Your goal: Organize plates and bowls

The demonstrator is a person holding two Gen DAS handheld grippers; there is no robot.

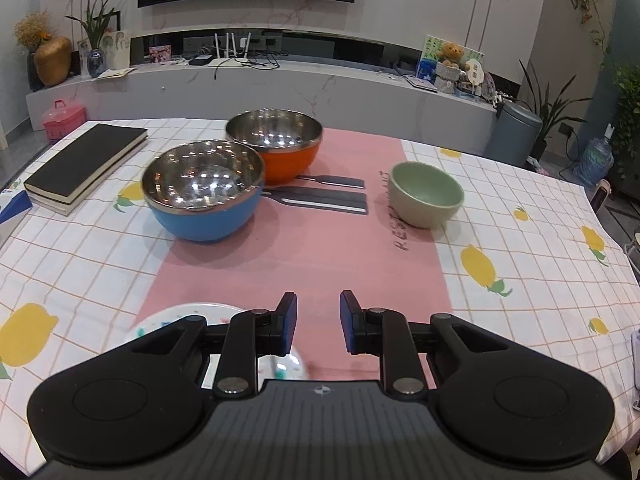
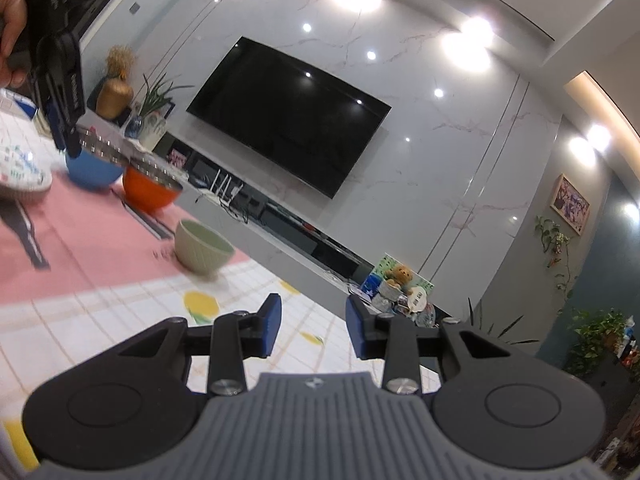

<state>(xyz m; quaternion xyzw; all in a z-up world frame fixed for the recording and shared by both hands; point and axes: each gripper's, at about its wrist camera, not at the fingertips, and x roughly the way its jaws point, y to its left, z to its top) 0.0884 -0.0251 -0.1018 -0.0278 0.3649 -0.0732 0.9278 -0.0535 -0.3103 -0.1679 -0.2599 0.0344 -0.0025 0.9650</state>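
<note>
My left gripper (image 1: 318,322) hangs over the pink mat, jaws parted with nothing between them; a patterned plate (image 1: 180,316) lies lower left beneath it. Blue bowl (image 1: 204,196), orange bowl (image 1: 276,144) and green bowl (image 1: 426,194) stand mid-frame on the table (image 1: 520,248). My right gripper (image 2: 313,326) is likewise parted and empty.

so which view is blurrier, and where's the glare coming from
The right wrist view is blurrier: the tablecloth and patterned plate smear, and ceiling spotlights flare white on the marble wall. The left wrist view is sharper, with light spots glinting inside the blue bowl and orange bowl; its fisheye bends the table edge.
</note>
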